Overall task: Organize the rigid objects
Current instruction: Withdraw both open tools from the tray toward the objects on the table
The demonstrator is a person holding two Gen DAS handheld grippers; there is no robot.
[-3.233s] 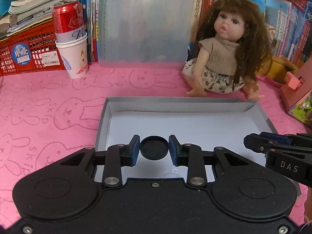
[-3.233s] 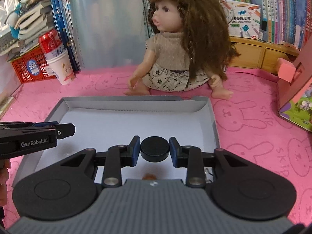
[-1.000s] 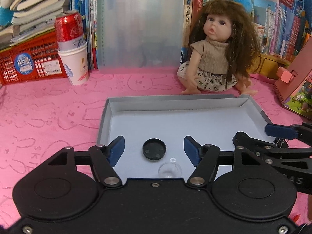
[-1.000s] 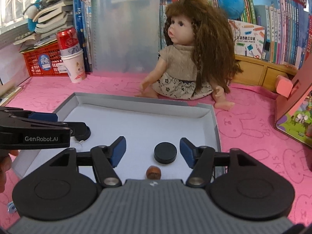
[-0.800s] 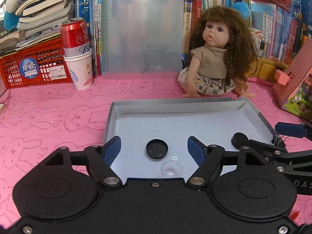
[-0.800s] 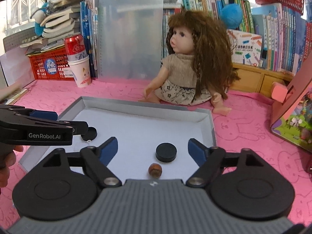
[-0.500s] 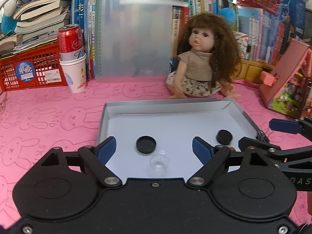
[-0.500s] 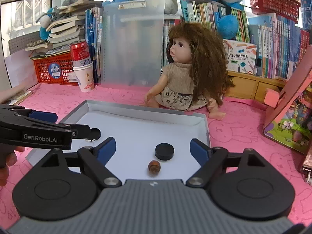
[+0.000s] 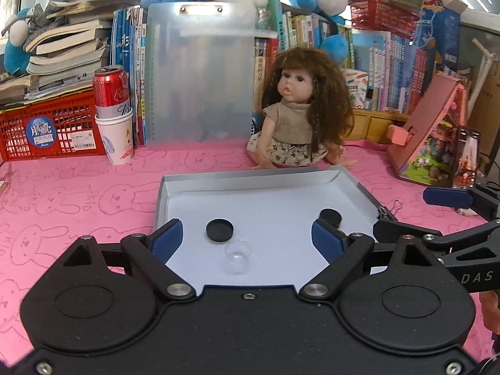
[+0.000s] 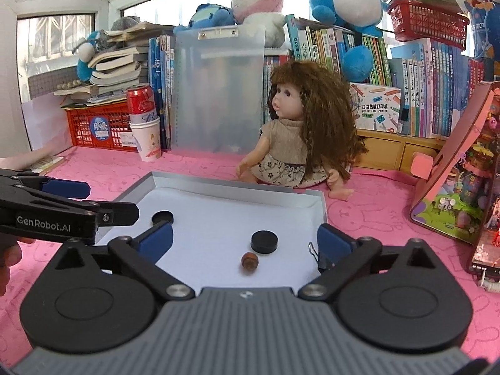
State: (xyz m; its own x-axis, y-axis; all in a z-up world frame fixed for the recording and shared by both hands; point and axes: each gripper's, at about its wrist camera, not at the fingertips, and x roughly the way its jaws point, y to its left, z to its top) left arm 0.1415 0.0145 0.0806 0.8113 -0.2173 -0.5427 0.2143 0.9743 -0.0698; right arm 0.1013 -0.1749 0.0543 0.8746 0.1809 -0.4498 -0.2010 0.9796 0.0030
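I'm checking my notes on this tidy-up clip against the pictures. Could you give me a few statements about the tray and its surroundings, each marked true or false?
1. Two black round caps lie apart in the shallow grey cardboard tray. True.
2. The small brown acorn-like nut lies outside the tray. False: it lies inside, near one cap.
3. The right gripper grips a cap. False: its jaws are opening, clamping nothing.
4. The red drink can stands in a white paper cup. True.
5. The long-haired doll sits inside the tray. False: it sits behind it.

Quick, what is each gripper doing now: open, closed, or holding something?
Left gripper: jaws opening, holding nothing; the black cap lies free in the tray.
Right gripper: jaws opening, holding nothing.
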